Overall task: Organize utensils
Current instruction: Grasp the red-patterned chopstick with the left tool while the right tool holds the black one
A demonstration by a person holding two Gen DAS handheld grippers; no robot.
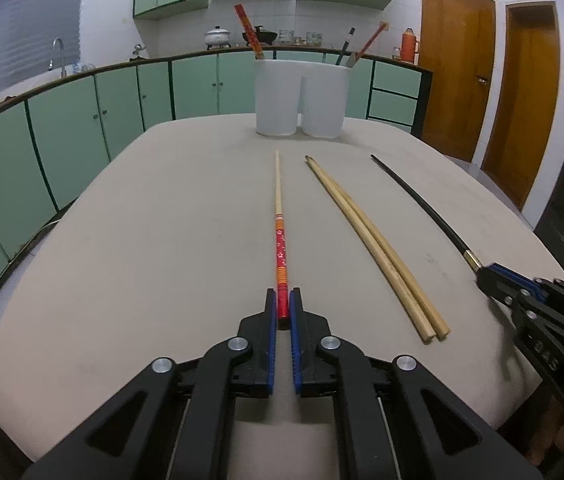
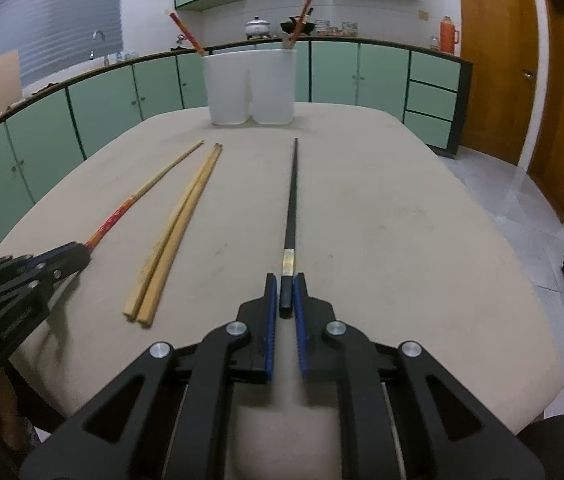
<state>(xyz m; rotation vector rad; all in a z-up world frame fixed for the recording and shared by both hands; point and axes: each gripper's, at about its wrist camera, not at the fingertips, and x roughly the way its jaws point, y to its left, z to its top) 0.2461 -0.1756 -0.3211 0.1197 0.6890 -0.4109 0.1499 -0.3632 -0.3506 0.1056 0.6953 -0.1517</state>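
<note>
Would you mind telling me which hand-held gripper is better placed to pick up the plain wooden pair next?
Neither is free: the left hand-held gripper is shut on the red chopstick, the right on the black chopstick. The wooden pair lies between them, so probably whichever unloads first.

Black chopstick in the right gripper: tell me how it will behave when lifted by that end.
The black chopstick looks thin and straight, so probably stiff and light. The right gripper clamps only its butt end, so the far tip may droop or swing. Its finish looks glossy, so it might slip or twist between the pads.
</note>
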